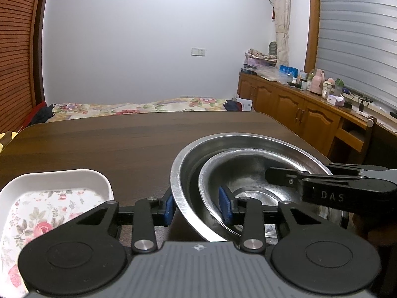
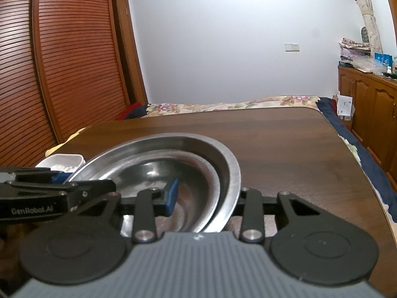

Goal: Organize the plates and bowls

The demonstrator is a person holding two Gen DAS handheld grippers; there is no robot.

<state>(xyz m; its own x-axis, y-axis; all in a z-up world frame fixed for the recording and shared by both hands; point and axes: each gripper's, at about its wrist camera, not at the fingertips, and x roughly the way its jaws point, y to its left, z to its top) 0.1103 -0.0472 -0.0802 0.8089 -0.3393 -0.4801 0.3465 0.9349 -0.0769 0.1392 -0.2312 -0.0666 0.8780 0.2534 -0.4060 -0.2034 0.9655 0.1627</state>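
Left wrist view shows my left gripper (image 1: 198, 204) straddling the near-left rim of the large steel bowl (image 1: 181, 173), one blue pad outside the wall and one inside, the fingers (image 1: 225, 204) set apart and not yet pinching that I can see. A smaller steel bowl (image 1: 238, 171) sits nested in it, off toward my side. My right gripper (image 2: 206, 198) brackets the opposite rim the same way, fingers spread, the right pad hidden behind the metal. I judge the step is a two-sided lift of the nested pair, so I would close both sides evenly on the outer rim and raise level, since thin polished steel will likely slip or tip the inner bowl. The floral white dish (image 1: 49, 198) rests just left on the dark wooden table (image 1: 111, 136). Beyond lie a bed (image 1: 139, 106), wooden cabinets (image 1: 285, 104) and a louvred wardrobe (image 2: 62, 62).
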